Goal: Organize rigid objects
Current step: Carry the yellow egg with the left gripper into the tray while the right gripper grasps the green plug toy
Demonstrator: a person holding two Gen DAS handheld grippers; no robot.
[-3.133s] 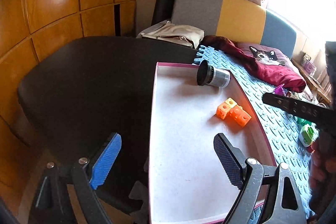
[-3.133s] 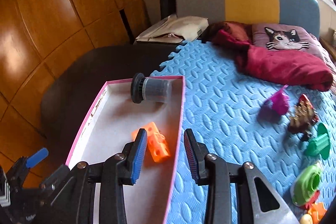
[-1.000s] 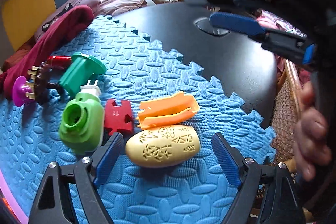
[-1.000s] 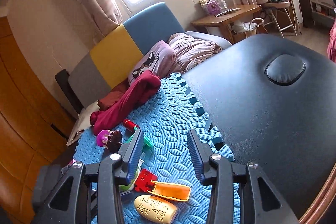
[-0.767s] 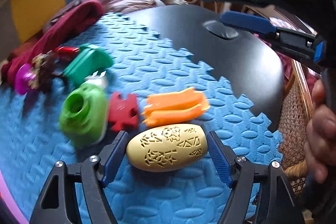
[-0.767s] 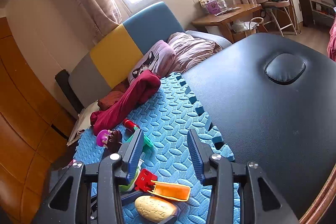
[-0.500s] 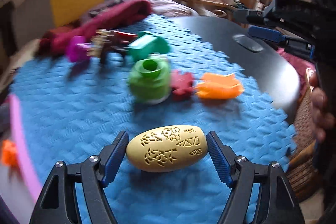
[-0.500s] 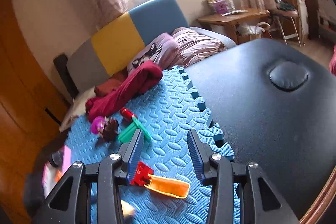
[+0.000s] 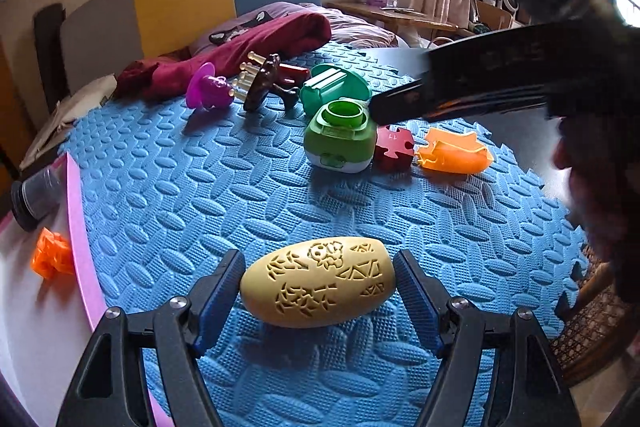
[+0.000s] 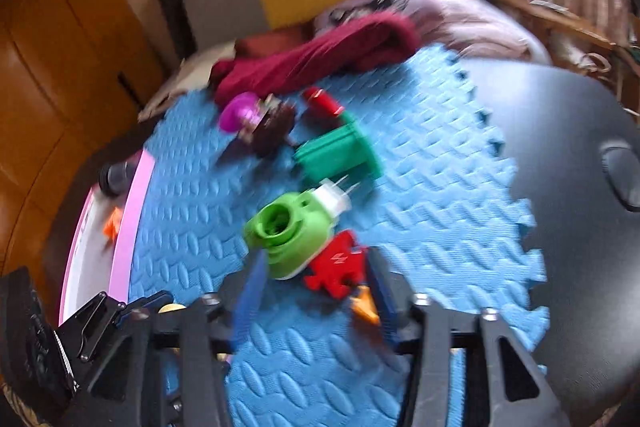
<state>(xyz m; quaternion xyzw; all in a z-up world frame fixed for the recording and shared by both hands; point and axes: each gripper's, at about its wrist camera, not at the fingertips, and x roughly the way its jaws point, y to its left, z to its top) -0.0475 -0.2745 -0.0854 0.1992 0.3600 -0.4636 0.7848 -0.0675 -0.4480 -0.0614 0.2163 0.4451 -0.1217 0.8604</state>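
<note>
Pinching a yellow egg-shaped toy (image 9: 318,281) end to end, the left claw (image 9: 319,287) sits low in the left wrist view, holding it just above the blue foam mat (image 9: 200,187). Pads are pressed against both tips.

Over in the right wrist view, everything's pretty smeared, but the right claw (image 10: 314,291) is opening up, and a red puzzle-shaped piece (image 10: 336,267) lies on the mat between its pads without either one touching it. A light green round toy (image 10: 292,231) is just beside the red piece, up and to the left, and an orange bit (image 10: 366,305) peeks out below it.

At the far left edge of the left wrist view, a pink-rimmed tray (image 9: 78,211) holds an orange block (image 9: 52,259) and a dark-capped jar (image 9: 34,197). Near the top centre, a dark green piece (image 9: 334,89) and a purple toy (image 9: 208,93) lie on the mat.
</note>
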